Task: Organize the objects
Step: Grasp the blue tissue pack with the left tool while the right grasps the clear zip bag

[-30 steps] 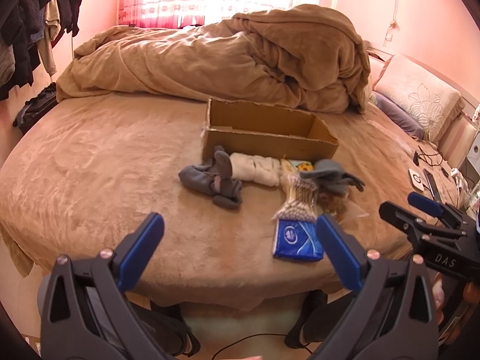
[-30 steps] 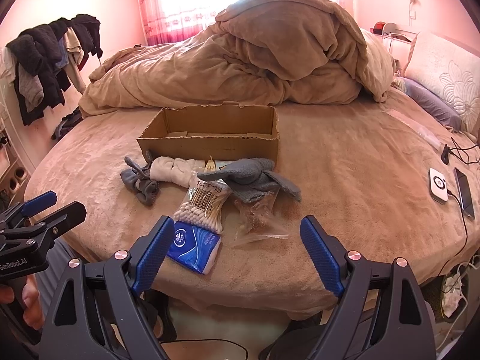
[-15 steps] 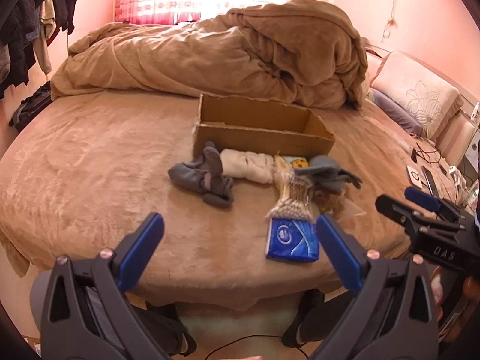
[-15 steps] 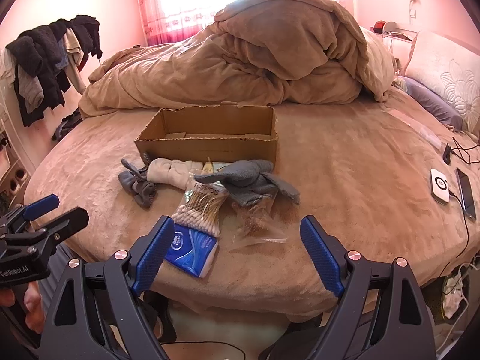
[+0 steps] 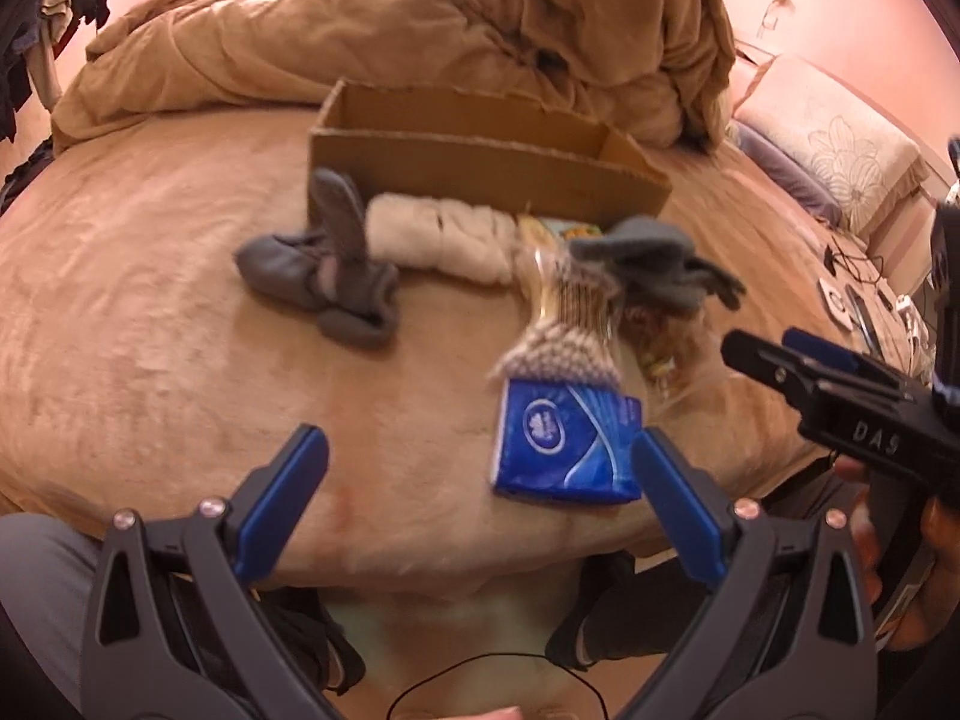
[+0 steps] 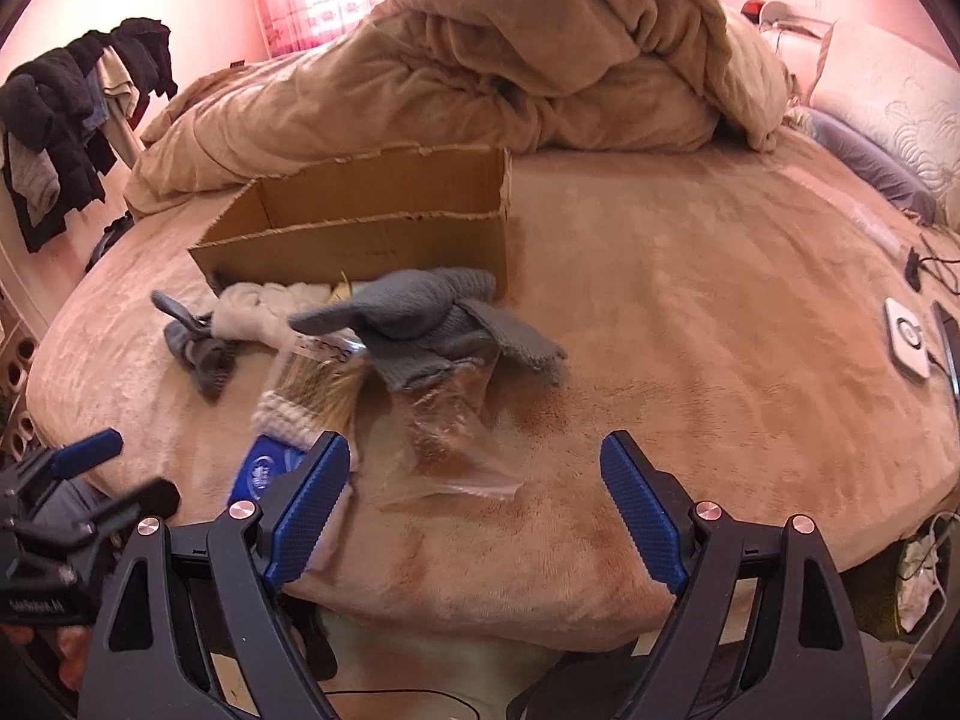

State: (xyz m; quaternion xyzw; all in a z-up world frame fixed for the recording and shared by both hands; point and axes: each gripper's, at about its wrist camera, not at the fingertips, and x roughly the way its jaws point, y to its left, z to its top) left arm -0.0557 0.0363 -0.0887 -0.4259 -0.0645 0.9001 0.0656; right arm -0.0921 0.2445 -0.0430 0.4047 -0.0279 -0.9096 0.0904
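Tissue pack (image 5: 564,444) just beside right finger of left claw (image 5: 477,480), both claws spread wide, right claw (image 6: 474,495) over clear bag (image 6: 456,420)

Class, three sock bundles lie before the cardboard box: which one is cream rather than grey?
The middle bundle, flanked by a grey pair and another grey pair.

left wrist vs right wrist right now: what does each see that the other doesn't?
Only the left wrist view: the full blue tissue pack unobstructed, and a yellow-green packet by the box.

Only the right wrist view: the clothes rack at left, and the clear plastic bag in full.

Both: the cardboard box, dark grey socks, cream socks, cotton swabs, grey gloves, the heaped blanket, and each other's open claw: right claw, left claw.
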